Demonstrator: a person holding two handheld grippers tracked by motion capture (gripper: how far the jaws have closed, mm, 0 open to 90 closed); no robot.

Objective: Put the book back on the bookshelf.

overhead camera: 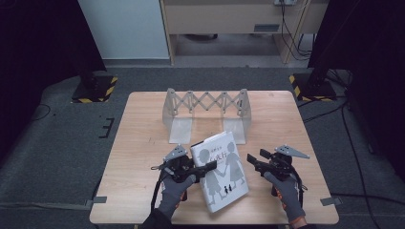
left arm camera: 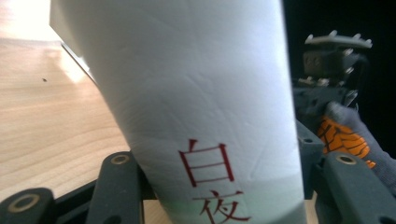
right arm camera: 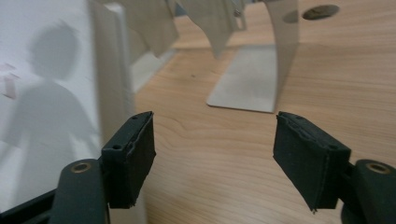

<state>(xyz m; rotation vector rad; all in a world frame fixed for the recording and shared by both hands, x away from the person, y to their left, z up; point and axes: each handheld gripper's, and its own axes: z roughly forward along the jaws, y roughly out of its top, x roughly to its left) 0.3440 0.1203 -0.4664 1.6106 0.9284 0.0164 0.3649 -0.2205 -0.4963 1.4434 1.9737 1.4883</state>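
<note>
A white book (overhead camera: 224, 171) with grey child figures on its cover lies tilted on the wooden table (overhead camera: 143, 143), near the front. My left gripper (overhead camera: 206, 168) is shut on its left edge. In the left gripper view the spine (left arm camera: 201, 93), with red characters, stands between the two jaws. My right gripper (overhead camera: 252, 161) hovers just right of the book, open, with bare wood between its pads (right arm camera: 130, 154). In the right gripper view the book (right arm camera: 46, 116) stands to the left of the jaws, apart from them.
A metal extendable book rack (overhead camera: 205, 102) stands at the table's far middle; its right end plate (right arm camera: 261, 60) is ahead of my right gripper. Gloved hands hold both grippers. Black stands with striped bases flank the table on the carpet.
</note>
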